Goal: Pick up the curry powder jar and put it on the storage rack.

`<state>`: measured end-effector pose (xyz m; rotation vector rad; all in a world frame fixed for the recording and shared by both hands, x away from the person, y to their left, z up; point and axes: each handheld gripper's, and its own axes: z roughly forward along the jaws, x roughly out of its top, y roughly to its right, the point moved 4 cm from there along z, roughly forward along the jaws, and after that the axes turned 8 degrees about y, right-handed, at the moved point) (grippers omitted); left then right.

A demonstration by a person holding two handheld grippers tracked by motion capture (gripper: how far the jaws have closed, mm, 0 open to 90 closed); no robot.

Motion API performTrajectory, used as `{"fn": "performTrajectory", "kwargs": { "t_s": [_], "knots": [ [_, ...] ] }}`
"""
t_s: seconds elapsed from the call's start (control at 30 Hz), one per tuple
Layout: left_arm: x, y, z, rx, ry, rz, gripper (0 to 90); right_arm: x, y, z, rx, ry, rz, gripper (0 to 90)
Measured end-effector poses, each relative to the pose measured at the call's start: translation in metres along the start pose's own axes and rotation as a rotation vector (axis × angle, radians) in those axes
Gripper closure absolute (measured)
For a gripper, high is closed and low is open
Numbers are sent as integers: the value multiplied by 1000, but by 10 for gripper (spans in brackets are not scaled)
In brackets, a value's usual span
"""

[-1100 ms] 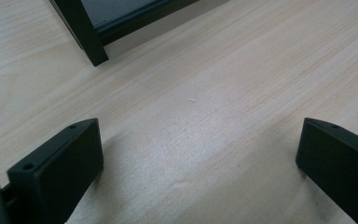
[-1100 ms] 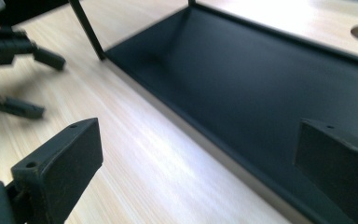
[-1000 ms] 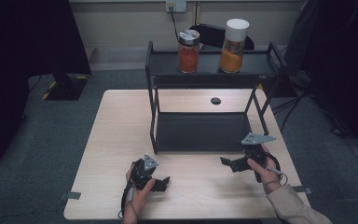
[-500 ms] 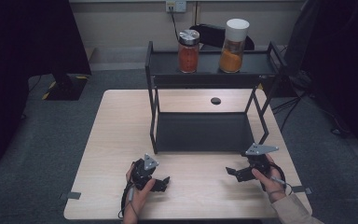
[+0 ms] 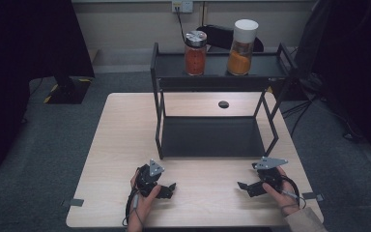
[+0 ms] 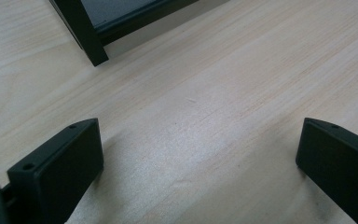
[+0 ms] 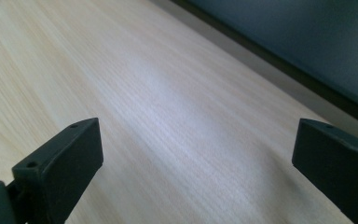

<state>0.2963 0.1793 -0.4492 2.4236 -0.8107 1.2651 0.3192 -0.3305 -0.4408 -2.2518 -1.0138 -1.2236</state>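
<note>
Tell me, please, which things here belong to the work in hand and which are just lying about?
In the work:
left gripper, open, above bare table
right gripper, open
black shelf rack, nearest to both

Lying about:
red-filled jar on the rack's top shelf
orange-filled jar beside it
small black disc

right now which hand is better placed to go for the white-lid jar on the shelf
Right, probably. The right gripper rests open on the table's right side, the same side as the white-lid jar on the shelf. The left gripper, also open, sits further left, closer to the red jar.
</note>
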Motion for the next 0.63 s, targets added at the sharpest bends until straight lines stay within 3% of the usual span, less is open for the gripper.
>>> {"fn": "performTrajectory", "kwargs": {
  "t_s": [0.3, 0.63],
  "knots": [
    [0, 0, 0, 0, 0, 0, 0, 0, -3, 3, -8, -47, -16, 0],
    [1, 1, 1, 6, -3, -7, 0, 0, -3, 3, -10, -48, -16, 0]
  ]
}}
